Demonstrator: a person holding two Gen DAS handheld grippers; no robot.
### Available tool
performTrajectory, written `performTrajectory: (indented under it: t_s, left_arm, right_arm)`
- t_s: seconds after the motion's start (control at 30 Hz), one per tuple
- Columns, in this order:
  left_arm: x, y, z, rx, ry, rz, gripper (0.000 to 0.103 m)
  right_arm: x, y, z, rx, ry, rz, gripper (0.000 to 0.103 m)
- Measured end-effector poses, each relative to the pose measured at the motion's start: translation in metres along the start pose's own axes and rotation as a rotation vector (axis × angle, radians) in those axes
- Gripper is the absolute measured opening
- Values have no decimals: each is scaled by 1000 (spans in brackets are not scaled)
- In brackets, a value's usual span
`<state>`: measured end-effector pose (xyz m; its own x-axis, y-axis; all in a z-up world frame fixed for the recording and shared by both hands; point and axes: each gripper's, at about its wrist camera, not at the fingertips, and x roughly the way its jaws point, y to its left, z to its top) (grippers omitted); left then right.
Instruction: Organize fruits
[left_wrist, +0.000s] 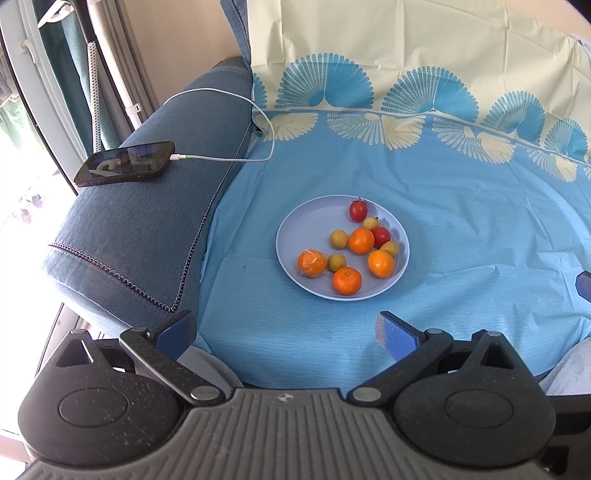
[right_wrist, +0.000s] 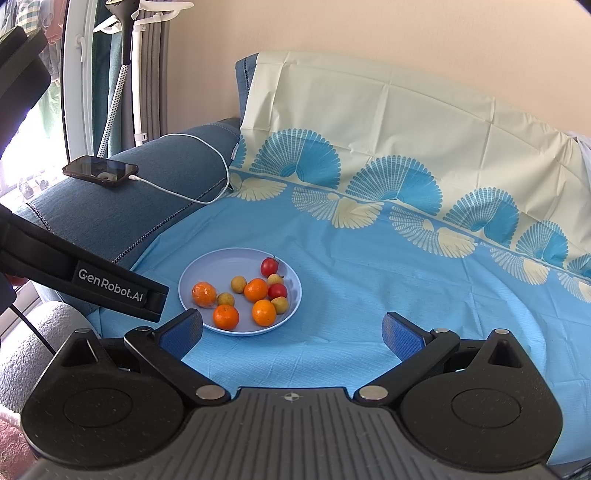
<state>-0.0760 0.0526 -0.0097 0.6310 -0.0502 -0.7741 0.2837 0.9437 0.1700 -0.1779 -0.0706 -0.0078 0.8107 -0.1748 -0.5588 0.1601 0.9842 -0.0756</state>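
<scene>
A pale blue plate (left_wrist: 295, 236) (right_wrist: 207, 273) lies on a blue cloth. It holds several tangerines (left_wrist: 361, 240) (right_wrist: 255, 290), one wrapped in plastic (left_wrist: 312, 263) (right_wrist: 204, 294), two red tomatoes (left_wrist: 357, 210) (right_wrist: 269, 266) and several small yellow fruits (left_wrist: 338, 239) (right_wrist: 238, 284). My left gripper (left_wrist: 286, 332) is open and empty, short of the plate's near rim. My right gripper (right_wrist: 291, 332) is open and empty, near the plate's right front. The left gripper's body (right_wrist: 85, 277) shows at left in the right wrist view.
The blue patterned cloth (left_wrist: 461, 229) (right_wrist: 369, 288) covers a sofa seat and back. A phone (left_wrist: 123, 163) (right_wrist: 99, 171) on a white charging cable (left_wrist: 236, 158) (right_wrist: 184, 195) lies on the blue armrest (left_wrist: 140, 236) at left. A curtain and window stand far left.
</scene>
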Motion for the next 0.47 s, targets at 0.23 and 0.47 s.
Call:
performTrajectory:
  t_s: [0.23,0.47]
  left_arm:
    - [2,0,-1,2,3,2,103]
    - [3,0,-2,3,6,22,103]
  right_arm:
    - [1,1,-1,-2,2,1,102]
    - [2,2,-3,-4,4,8,102]
